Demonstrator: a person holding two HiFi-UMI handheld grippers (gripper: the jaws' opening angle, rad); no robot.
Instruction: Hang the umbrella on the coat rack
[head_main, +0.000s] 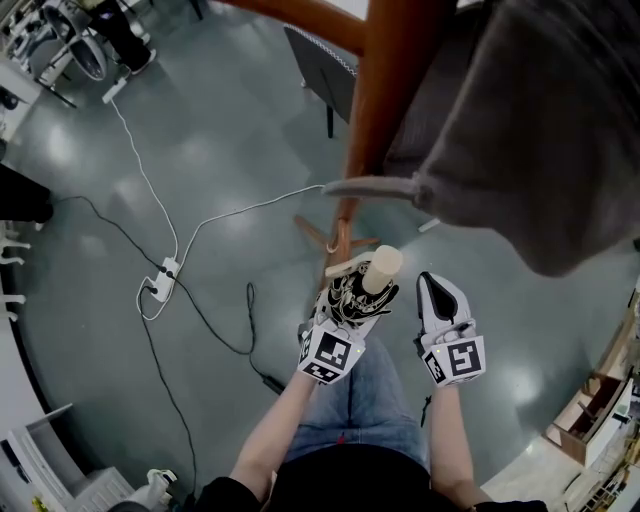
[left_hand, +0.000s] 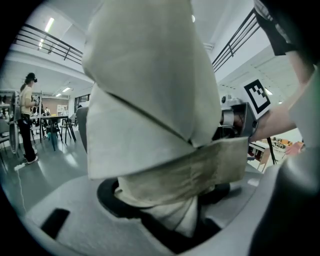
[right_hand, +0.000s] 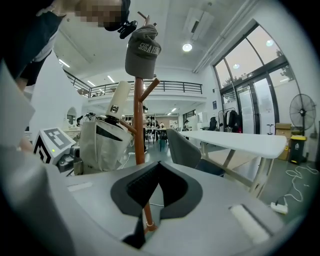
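Observation:
The folded cream umbrella (head_main: 358, 295) with dark print stands upright in my left gripper (head_main: 352, 290), its cream handle (head_main: 382, 268) on top. The jaws are shut on its cloth, which fills the left gripper view as the umbrella (left_hand: 150, 110). The orange-brown coat rack pole (head_main: 385, 110) rises just beyond it, with a short lower peg (head_main: 348, 264) right by the handle. A grey cap (head_main: 545, 130) hangs on the rack. My right gripper (head_main: 436, 292) is beside the left one, shut and empty. Its view shows the pole (right_hand: 139, 125), cap (right_hand: 142, 50) and umbrella (right_hand: 102, 140).
A power strip (head_main: 166, 274) with white and black cables lies on the grey floor at left. A dark chair (head_main: 322, 68) stands behind the rack. The right gripper view shows a white table (right_hand: 235, 140), a grey chair (right_hand: 186, 150) and a fan (right_hand: 302, 116). A person (left_hand: 27, 117) stands far off.

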